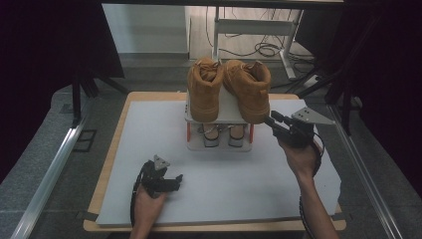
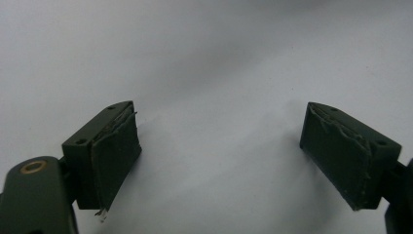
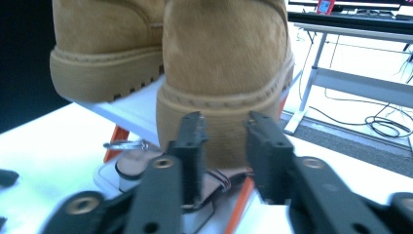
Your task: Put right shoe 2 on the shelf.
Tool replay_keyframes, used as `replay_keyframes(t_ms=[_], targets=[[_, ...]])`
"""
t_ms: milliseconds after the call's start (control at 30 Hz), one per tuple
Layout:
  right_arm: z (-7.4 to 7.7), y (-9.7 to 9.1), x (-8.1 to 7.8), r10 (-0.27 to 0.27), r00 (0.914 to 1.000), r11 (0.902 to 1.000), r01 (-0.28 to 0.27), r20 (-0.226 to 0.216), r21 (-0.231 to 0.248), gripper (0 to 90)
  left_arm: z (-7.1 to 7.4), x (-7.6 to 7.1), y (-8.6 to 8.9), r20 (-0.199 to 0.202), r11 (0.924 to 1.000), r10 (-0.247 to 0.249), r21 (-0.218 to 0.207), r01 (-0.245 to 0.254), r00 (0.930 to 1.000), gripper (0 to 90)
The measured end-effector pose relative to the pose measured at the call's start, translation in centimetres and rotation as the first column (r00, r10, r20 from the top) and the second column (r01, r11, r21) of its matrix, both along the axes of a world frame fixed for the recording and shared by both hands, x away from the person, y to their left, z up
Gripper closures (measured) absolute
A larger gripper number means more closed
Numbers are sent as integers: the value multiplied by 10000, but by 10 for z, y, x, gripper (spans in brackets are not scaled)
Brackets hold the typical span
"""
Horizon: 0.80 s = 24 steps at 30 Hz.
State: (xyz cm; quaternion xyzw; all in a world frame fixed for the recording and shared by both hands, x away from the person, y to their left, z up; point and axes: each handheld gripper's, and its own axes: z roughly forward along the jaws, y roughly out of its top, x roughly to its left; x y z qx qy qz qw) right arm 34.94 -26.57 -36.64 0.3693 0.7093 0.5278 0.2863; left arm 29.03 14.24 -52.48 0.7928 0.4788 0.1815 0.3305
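Two tan boots (image 1: 229, 89) seen on rack top shelf (image 1: 226, 112), heels toward person. Right boot heel (image 3: 226, 105) at 12 o'clock of right gripper (image 3: 224, 127), jaws partly open, nothing clamped. Left gripper (image 1: 171, 180) wide open, empty, on counter (image 1: 149, 129) at 7 o'clock of rack.

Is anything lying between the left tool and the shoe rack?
No. The high view shows bare white mat between the left tool and the shoe rack.
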Motion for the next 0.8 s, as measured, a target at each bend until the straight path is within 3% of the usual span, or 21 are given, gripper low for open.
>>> replay_keyframes(t_ms=[233, 400, 633, 800], targets=[[-12, -6, -4, -127, 9998, 9994, 131, 142, -314, 887, 0, 0, 0, 2, 10000, -1, 0, 1, 10000, 140], [-18, -5, -1, -52, 10000, 9991, 52, 6, -412, 893, 0, 0, 0, -2, 10000, 1, -4, -1, 10000, 140], [-20, -2, 2, -177, 9997, 9989, 184, 161, -434, 863, 0, 0, 0, -1, 10000, -3, 0, 3, 10000, 140], [-20, 2, 3, -231, 9996, 9986, 239, 187, -464, 897, 0, 0, 0, 0, 10000, -1, 2, 1, 10000, 140]])
